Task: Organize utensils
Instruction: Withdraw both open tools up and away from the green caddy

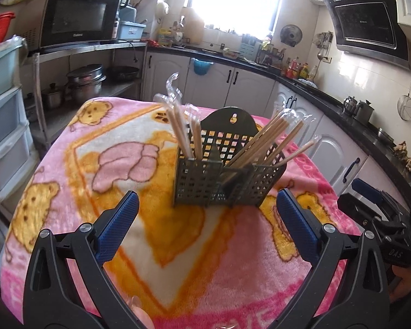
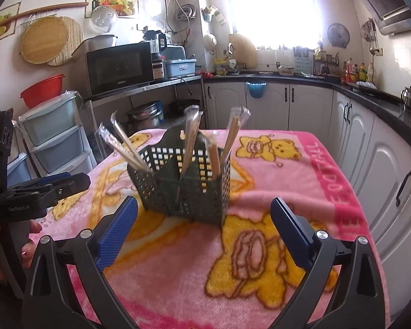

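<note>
Two claws, left claw (image 1: 207, 209) and right claw (image 2: 204, 215) spread wide, empty, near chopstick basket (image 1: 222, 181).

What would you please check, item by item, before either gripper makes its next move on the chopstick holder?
1. Left gripper jaws open, nothing between them: ok.
2. Right gripper jaws open, nothing between them: ok.
3. Dark green perforated plastic holder upright on the pink bear-print blanket: ok.
4. Wrapped wooden chopsticks standing in the holder's compartments: ok.
5. No chopsticks loose on the blanket: ok in the part that shows.
6. Chopsticks sorted evenly between compartments: cannot tell.
</note>
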Tool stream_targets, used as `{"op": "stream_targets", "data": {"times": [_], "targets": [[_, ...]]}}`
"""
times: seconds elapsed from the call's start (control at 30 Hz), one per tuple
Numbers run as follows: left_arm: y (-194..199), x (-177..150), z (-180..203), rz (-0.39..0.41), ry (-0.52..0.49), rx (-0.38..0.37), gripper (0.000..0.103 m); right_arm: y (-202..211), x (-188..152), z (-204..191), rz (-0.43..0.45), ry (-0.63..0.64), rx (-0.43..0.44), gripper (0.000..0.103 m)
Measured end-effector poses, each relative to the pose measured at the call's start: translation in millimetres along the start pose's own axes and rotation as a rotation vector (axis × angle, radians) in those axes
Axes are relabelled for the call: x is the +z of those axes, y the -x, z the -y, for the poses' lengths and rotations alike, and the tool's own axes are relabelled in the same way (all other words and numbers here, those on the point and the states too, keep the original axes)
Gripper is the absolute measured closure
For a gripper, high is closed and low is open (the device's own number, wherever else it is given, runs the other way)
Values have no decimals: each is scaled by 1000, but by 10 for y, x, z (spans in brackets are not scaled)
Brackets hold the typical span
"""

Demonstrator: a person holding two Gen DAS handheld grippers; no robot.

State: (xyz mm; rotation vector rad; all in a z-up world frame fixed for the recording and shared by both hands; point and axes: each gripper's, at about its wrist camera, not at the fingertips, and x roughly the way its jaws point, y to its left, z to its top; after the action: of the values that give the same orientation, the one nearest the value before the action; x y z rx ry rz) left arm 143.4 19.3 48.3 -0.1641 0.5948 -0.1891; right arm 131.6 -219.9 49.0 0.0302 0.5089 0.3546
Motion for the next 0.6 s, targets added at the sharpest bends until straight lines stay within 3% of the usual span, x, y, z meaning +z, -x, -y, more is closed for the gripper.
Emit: {"op": "stream_targets", "data": {"times": [0.23,0.6], "targets": [[-47,-219,34,1,5,20,10,67,-196,-10,28,-10,-17,8],[8,-493,67,111,23,36,10,234,-456,-29,148,18,-81,6]]}}
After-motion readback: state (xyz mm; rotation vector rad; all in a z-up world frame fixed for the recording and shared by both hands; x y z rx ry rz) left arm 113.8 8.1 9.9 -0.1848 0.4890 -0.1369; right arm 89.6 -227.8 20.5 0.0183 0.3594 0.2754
